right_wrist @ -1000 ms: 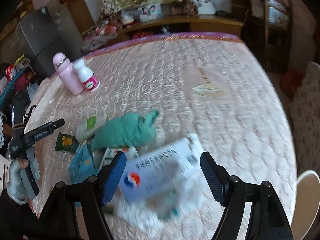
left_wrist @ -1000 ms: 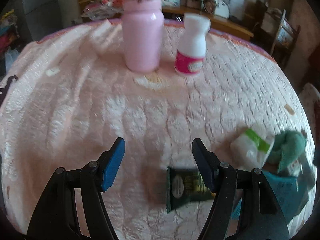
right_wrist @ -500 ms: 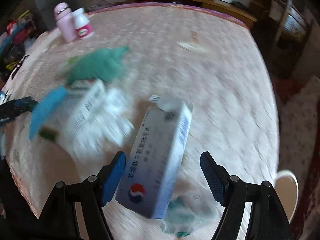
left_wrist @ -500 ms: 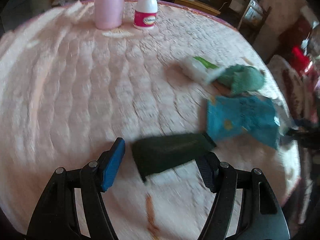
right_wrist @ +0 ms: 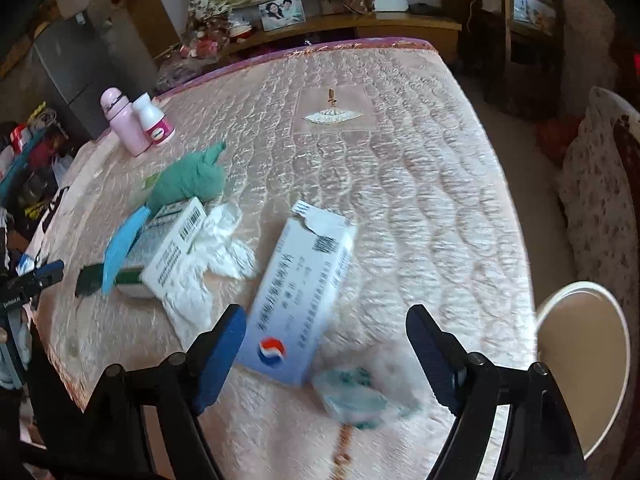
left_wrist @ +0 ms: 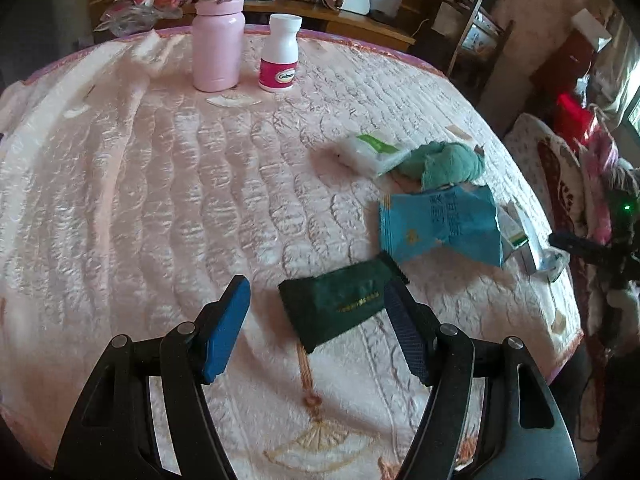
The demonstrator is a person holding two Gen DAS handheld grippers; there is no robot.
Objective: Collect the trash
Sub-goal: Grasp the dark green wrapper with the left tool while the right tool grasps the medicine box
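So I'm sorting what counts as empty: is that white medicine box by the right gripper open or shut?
Open: the white medicine box lies flat, its far end flap torn and raised. Contents cannot be seen.

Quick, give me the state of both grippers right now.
Left gripper: open, holding nothing, fingers either side of the dark green packet.
Right gripper: open, holding nothing, white medicine box between its fingers.

Two bottles (left_wrist: 218,32) (left_wrist: 282,54), upper left; two cartons (right_wrist: 298,300) (right_wrist: 170,246); three wrappers (left_wrist: 342,306) (left_wrist: 440,222) (left_wrist: 370,154); one green cloth (left_wrist: 444,164), right.
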